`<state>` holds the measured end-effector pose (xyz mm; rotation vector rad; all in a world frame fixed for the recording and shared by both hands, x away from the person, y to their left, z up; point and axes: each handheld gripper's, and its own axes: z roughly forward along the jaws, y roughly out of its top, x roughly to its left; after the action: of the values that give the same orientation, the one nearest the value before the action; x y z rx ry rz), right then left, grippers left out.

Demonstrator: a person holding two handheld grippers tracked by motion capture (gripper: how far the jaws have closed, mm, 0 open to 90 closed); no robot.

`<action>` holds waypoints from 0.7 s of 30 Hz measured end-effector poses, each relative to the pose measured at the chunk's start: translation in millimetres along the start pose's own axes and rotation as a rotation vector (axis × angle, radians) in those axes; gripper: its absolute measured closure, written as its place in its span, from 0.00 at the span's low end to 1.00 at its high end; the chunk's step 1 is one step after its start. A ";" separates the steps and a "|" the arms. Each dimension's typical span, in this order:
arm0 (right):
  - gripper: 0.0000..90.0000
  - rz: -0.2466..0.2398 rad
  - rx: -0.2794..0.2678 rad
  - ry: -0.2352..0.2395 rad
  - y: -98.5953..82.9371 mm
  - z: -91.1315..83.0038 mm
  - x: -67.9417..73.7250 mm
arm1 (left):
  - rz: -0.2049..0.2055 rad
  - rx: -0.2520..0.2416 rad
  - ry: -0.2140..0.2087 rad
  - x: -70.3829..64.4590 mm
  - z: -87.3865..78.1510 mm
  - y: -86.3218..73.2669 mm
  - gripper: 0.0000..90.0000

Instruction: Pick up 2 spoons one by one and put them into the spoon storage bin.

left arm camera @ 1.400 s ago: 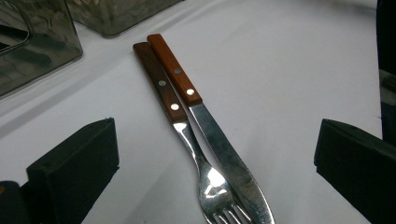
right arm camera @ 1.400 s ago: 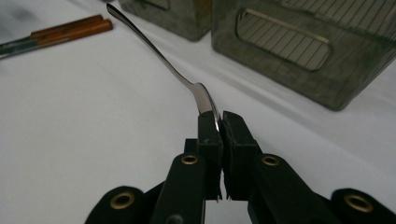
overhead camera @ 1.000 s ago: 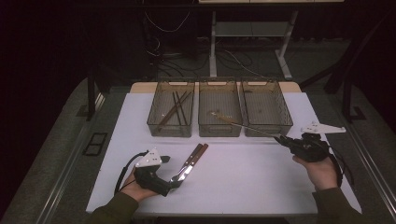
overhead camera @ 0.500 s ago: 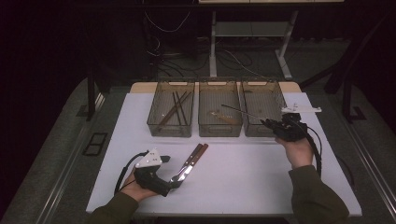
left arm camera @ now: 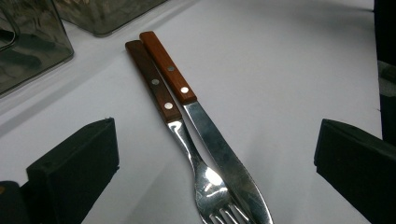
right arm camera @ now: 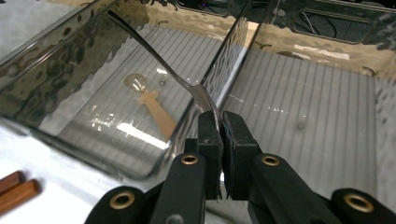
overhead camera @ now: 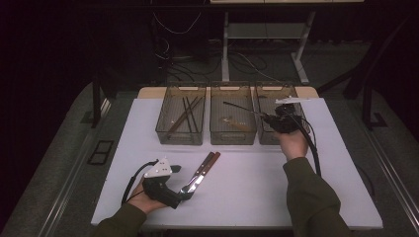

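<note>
Over the bench's far edge, my right hand-held gripper (right arm camera: 219,135) pinches a thin, stiff, slippery steel spoon (right arm camera: 161,65) by its bowl; left hand-held gripper (left arm camera: 210,154) spread.

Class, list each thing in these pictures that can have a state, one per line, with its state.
Left gripper: open, around fork and knife tips.
Right gripper: shut on spoon.
Spoon: held, tilted over middle bin.
Fork: flat on table.
Knife: flat, touching fork.
Middle bin: holds a wooden spoon.
</note>
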<state>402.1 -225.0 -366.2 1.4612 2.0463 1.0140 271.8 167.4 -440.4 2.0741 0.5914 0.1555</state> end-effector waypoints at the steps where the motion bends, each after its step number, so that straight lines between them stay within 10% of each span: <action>1: 0.96 -0.003 0.003 -0.005 1.9 2.9 1.2 | 0.002 0.001 0.000 0.0 0.0 0.0 0.00; 21: 0.86 -0.038 0.055 0.005 16.9 41.2 36.2 | 0.012 0.000 -0.012 -1.7 0.6 0.9 0.00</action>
<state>428.6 -175.3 -377.2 1.4427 2.1124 0.9547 270.8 165.8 -439.8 2.0773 0.5712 0.1503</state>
